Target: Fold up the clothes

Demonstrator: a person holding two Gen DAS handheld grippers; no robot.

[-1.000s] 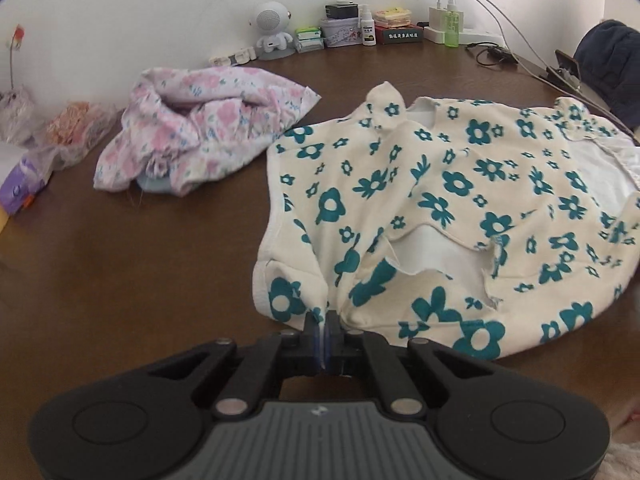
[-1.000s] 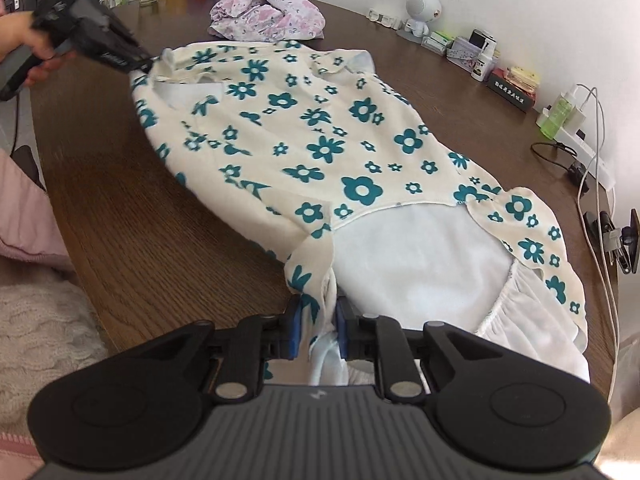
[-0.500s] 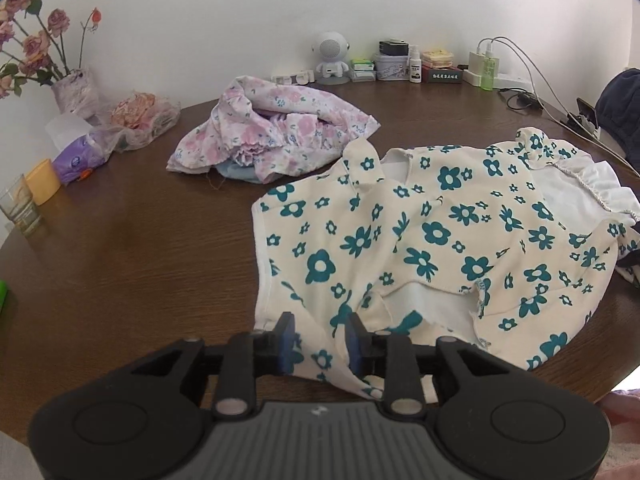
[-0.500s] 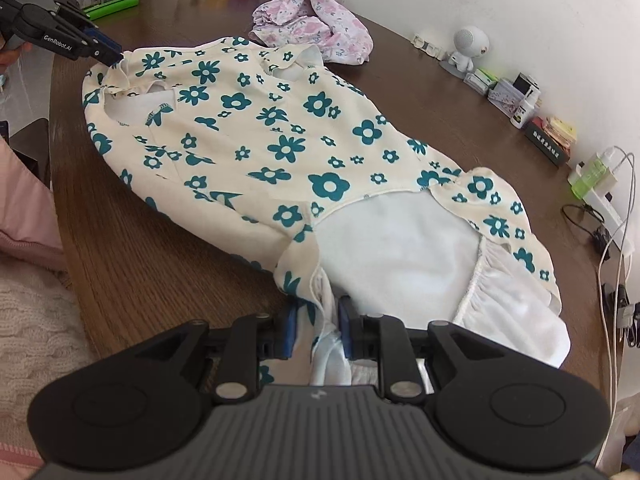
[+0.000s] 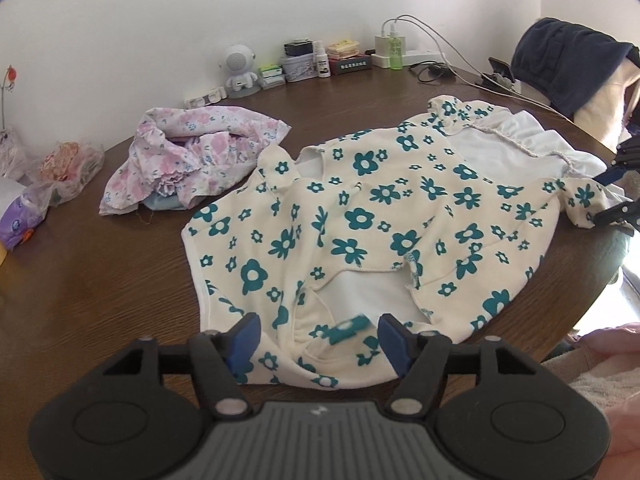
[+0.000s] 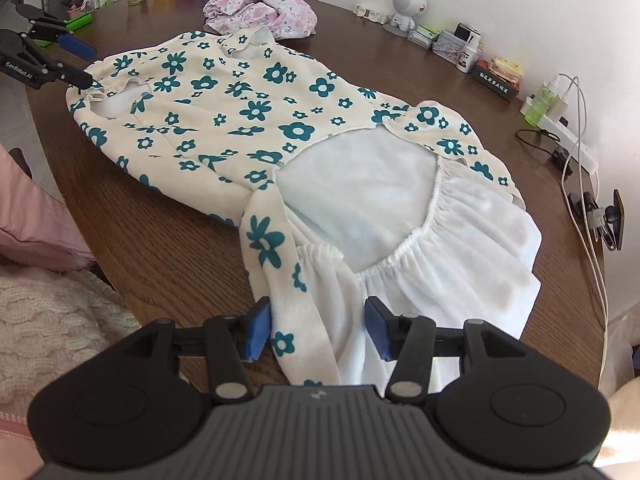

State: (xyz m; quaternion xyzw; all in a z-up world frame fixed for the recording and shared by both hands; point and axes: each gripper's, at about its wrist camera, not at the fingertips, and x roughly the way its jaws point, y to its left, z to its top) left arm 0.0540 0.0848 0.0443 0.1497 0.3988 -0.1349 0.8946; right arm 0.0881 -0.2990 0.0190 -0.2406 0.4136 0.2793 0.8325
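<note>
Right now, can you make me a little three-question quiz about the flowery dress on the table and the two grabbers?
1. True or false: the left gripper has its fingers spread open.
2. Which colour are the flowers on the dress? A pink, B teal, C yellow.
3. Fill in: the crumpled pink clothes lie on the ____ beside the dress.

Key: 1 true. 2 B. 3 table.
</note>
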